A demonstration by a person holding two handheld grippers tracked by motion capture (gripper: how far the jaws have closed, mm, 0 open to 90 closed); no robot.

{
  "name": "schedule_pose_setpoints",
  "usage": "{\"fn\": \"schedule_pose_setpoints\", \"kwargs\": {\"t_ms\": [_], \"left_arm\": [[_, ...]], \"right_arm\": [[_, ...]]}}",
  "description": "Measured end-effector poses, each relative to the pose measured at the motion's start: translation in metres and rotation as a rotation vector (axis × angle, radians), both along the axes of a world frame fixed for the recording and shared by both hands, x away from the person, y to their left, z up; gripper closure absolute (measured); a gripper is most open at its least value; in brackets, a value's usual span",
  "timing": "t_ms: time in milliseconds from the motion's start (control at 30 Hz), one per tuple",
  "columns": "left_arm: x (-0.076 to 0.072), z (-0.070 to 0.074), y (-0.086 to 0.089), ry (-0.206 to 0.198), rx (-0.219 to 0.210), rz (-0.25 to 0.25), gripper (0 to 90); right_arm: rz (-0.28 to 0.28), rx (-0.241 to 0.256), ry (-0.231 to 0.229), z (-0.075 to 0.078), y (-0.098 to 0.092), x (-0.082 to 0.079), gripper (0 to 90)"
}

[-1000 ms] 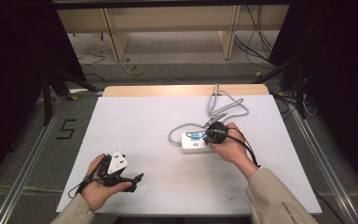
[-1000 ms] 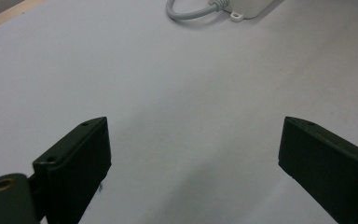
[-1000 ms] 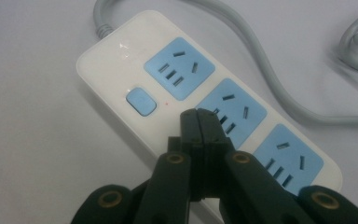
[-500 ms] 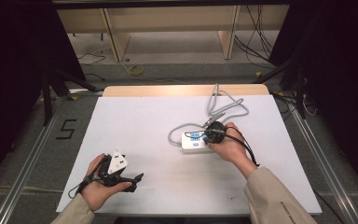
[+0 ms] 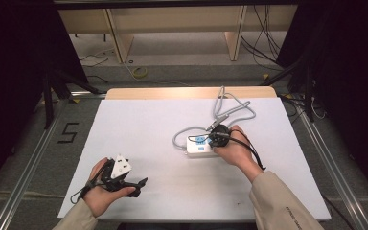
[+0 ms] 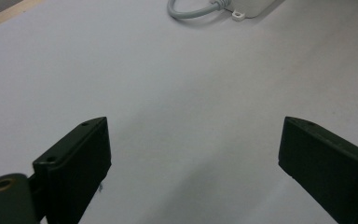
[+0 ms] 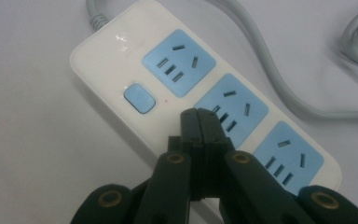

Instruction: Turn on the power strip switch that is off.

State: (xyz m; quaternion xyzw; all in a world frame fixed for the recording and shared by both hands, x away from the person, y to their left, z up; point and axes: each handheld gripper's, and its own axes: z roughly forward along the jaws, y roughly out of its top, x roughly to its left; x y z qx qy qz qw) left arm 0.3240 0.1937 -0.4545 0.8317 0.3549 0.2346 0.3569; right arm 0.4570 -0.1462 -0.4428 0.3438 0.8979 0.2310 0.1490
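A white power strip with blue socket faces and a blue switch lies mid-table, its grey cable looping toward the far edge. My right gripper hovers just over the strip, jaws pressed together with nothing between them, tips beside the middle socket, a little to the right of the switch. My left gripper rests low over bare table at the near left, jaws wide apart and empty. In the left gripper view the strip's end and cable lie far ahead.
The white table top has a wooden strip along its far edge. Wooden shelving legs and loose cables stand on the floor beyond. A "5" mark sits on the floor at left.
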Motion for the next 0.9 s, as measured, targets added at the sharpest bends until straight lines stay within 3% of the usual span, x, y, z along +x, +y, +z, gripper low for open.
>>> {"fn": "schedule_pose_setpoints", "kwargs": {"t_ms": [300,900], "left_arm": [[-0.0001,-0.0001,-0.0001,0.001,0.0,0.002,8.7],[-0.0003,-0.0002,-0.0004,0.002,-0.001,0.001,8.7]], "right_arm": [[-0.013,0.01,0.018,0.0002,-0.0011,0.0009,90.0],[-0.015,0.005,0.007,-0.0014,-0.0004,-0.0006,90.0]]}}
